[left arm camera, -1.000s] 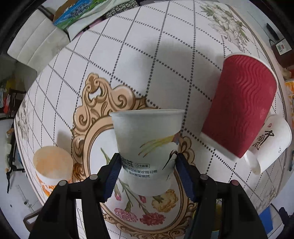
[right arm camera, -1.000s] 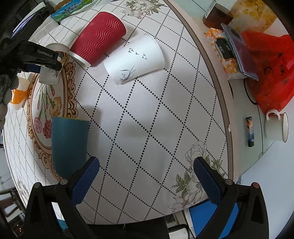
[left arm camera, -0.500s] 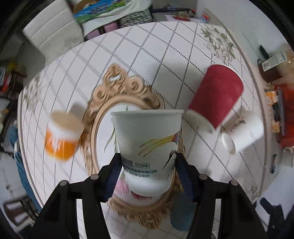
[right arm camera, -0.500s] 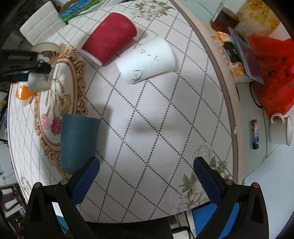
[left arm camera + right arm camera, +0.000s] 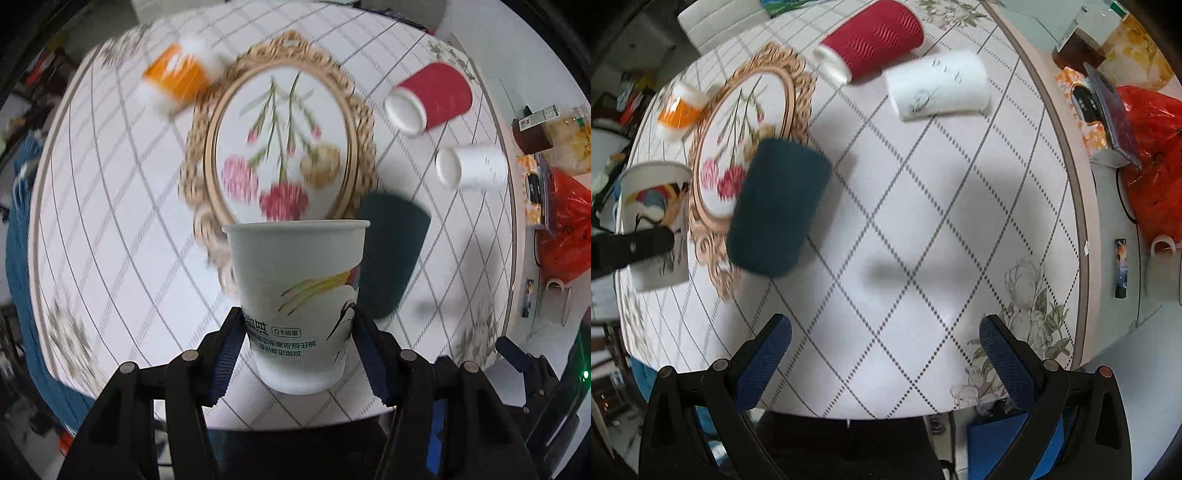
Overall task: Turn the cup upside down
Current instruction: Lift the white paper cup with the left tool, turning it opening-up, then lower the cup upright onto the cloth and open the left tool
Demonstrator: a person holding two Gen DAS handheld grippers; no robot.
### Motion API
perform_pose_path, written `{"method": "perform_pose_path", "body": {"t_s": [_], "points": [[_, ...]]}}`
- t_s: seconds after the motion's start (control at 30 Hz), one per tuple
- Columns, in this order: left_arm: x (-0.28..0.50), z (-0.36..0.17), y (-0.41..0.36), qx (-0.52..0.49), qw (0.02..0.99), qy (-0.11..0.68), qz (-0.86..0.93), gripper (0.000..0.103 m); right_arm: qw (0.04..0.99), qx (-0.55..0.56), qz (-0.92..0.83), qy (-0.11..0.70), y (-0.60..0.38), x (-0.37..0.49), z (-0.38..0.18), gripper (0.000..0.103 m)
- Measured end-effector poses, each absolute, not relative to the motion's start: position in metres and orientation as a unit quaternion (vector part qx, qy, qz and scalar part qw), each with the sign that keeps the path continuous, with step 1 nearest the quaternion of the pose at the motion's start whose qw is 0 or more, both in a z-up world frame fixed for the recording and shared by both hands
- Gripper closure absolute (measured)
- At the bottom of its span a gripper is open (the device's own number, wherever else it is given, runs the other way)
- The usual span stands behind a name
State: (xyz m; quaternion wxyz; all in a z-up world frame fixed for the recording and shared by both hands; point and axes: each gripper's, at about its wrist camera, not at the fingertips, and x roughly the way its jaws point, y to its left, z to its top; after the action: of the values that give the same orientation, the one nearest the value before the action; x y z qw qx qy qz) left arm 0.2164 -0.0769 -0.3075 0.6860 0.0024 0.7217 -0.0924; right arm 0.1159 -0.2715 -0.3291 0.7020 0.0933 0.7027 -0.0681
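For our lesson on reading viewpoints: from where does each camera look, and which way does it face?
Left wrist: rides the left gripper, looks along its jaws, shut on the printed paper cup, down at the table.
Right wrist: rides the right gripper, jaws open, above the table.
Shared: teal cup, red cup, the printed cup.

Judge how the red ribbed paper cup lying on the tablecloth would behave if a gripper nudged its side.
The red ribbed paper cup lies on its side, so a nudge would probably roll it. Because it tapers toward its white rim, it would likely curve rather than run straight, perhaps into the white paper cup lying beside it. It looks like thin, empty paper, so probably light and easily dented.
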Motion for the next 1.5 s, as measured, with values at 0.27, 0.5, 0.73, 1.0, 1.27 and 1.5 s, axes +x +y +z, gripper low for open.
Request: {"method": "perform_pose_path", "body": {"t_s": [0.27, 0.5, 0.73, 1.0, 1.27, 1.5], "points": [[0.159, -0.347, -0.078, -0.019, 0.659, 0.748, -0.082, 0.046, 0.680, 0.078, -0.057, 0.727, -0.269, 0.075, -0.364, 0.000], [0.134, -0.371, -0.082, -0.011, 0.646, 0.758, -0.083, 0.046, 0.665, 0.073, -0.060, 0.741, -0.271, 0.053, -0.383, 0.000], [0.127, -0.377, -0.090, 0.002, 0.652, 0.752, -0.098, 0.044, 0.664, 0.072, -0.076, 0.740, -0.272, 0.048, -0.388, 0.000], [0.127, -0.378, -0.082, -0.003, 0.647, 0.755, -0.110, 0.023, 0.668, 0.077, -0.084, 0.736, -0.270, 0.051, -0.382, 0.000], [0.123, -0.374, -0.077, 0.002, 0.653, 0.748, -0.116, 0.016, 0.668, 0.081, -0.088, 0.734, -0.262, 0.050, -0.380, 0.000], [0.121, -0.342, -0.057, -0.018, 0.676, 0.729, -0.110, 0.016, 0.677, 0.091, -0.082, 0.726, -0.253, 0.044, -0.368, 0.000]]}}
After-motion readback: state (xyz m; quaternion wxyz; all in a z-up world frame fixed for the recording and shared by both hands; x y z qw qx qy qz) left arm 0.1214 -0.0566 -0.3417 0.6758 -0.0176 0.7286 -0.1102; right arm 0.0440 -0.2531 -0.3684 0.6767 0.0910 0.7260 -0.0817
